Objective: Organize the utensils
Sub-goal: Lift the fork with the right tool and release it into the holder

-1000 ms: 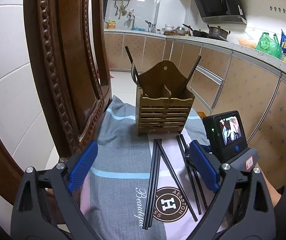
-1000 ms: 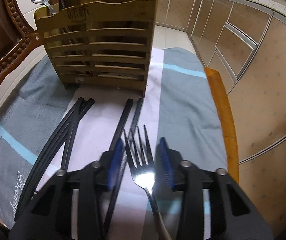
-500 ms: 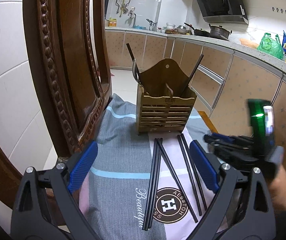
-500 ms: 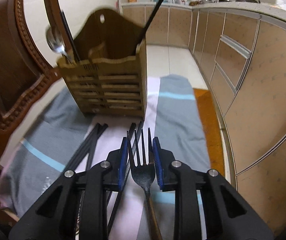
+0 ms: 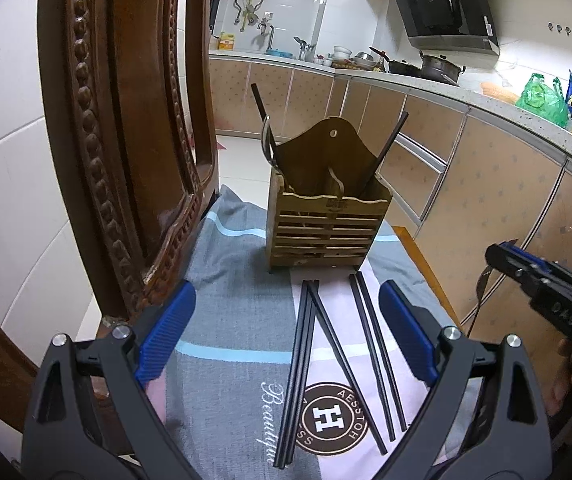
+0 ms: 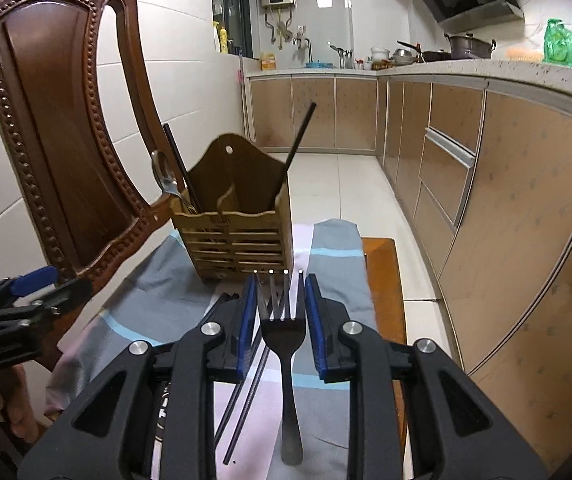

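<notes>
Our right gripper [image 6: 280,300] holds a fork [image 6: 284,336], its jaws clamped on the head, tines pointing toward the wooden holder [image 6: 234,236], above the cloth [image 6: 326,264] on the table. Our left gripper [image 5: 286,332] hangs with jaws wide apart and empty over the black chopsticks [image 5: 306,360]. A spoon [image 6: 164,178] stands in the holder.

The right gripper [image 6: 280,312] squeezes a fork [image 6: 282,332] between its blue pads, prongs pointing ahead. Just ahead stands a wooden holder [image 6: 238,236] with a spoon [image 6: 164,178] inside. Below the gripper, black chopsticks [image 6: 246,396] lie on a striped cloth [image 6: 326,248].
</notes>
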The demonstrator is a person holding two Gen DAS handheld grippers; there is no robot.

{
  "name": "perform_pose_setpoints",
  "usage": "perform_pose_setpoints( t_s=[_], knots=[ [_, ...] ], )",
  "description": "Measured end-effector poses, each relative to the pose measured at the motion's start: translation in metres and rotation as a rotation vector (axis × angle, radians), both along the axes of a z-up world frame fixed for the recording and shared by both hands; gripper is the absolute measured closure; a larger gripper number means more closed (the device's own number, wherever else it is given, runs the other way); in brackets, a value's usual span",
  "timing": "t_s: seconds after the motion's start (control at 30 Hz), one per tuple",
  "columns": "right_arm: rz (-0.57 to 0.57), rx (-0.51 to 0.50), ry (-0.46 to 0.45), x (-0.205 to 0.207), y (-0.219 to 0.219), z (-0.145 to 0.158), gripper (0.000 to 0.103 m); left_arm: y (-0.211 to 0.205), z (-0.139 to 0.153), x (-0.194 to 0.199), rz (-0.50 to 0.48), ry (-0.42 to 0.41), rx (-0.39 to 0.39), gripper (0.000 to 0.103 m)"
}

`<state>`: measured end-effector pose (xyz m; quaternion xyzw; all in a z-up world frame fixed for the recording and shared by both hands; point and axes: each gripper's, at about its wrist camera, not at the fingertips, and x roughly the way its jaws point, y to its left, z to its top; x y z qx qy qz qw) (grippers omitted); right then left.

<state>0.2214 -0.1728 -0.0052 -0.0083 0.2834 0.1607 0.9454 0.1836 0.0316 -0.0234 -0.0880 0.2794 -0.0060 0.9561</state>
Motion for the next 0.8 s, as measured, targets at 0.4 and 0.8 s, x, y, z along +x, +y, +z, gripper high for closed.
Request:
perform_pose_setpoints(
  t_s=[0.4,0.8],
  knots=[
    [0.014,0.044,-0.100,0.007,0.020,0.088,0.078,0.015,0.003,0.002,0.020,-0.006,-0.047,0.011],
    [-0.049,0.093,-0.199,0.098,0.057,0.158,0.078,0.018,0.000,0.015,0.014,0.014,-0.074,0.011]
  ],
)
